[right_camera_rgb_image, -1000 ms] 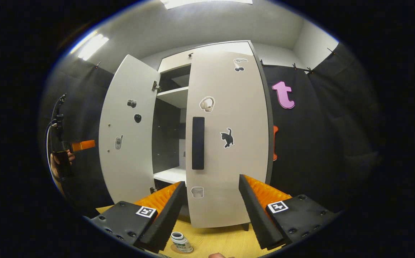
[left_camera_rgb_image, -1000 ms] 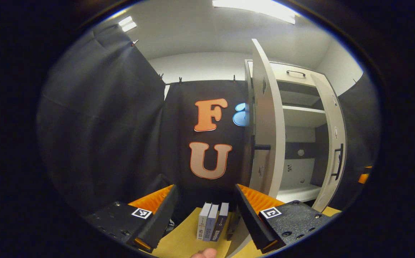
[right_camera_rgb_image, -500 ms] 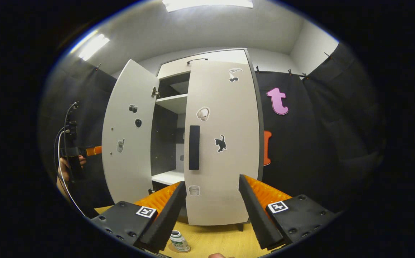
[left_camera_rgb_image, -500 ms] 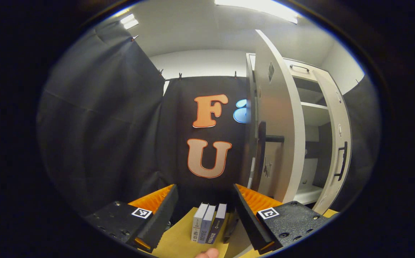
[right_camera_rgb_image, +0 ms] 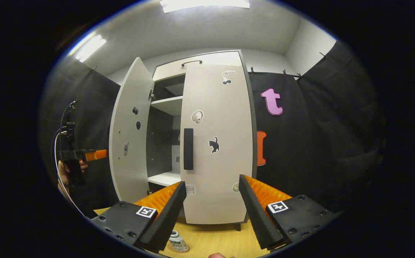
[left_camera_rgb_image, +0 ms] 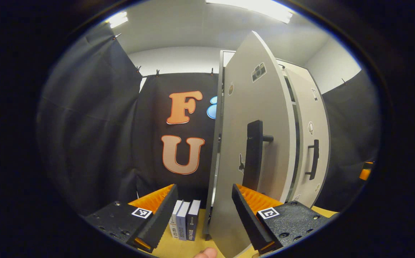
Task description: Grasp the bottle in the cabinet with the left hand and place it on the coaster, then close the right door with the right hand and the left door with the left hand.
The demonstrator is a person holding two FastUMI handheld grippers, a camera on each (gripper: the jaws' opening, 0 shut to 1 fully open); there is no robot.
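Note:
The white cabinet's right door (right_camera_rgb_image: 218, 150) lies flush with the cabinet front, its dark handle (right_camera_rgb_image: 188, 148) upright. Beside it the left door (right_camera_rgb_image: 130, 136) stands partly open, showing the shelves behind. In the left gripper view the left door's outer face (left_camera_rgb_image: 254, 118) and handle (left_camera_rgb_image: 254, 154) are close ahead. My left gripper (left_camera_rgb_image: 204, 215) is open, the door's lower edge rising between its fingers. A hand holds the left gripper (right_camera_rgb_image: 82, 157) left of that door. My right gripper (right_camera_rgb_image: 211, 215) is open in front of the right door. The small white bottle (right_camera_rgb_image: 178, 242) stands on the coaster (right_camera_rgb_image: 171, 248).
Three thin books (left_camera_rgb_image: 184, 224) stand upright on the wooden table (right_camera_rgb_image: 214, 240) left of the cabinet. Black cloth walls close in both sides. A cable hangs from the left gripper. A fingertip (left_camera_rgb_image: 205, 253) shows at the bottom edge.
The left door has swung toward shut, and my left gripper has come round to face its outer side. My right gripper has drawn back a little from the right door.

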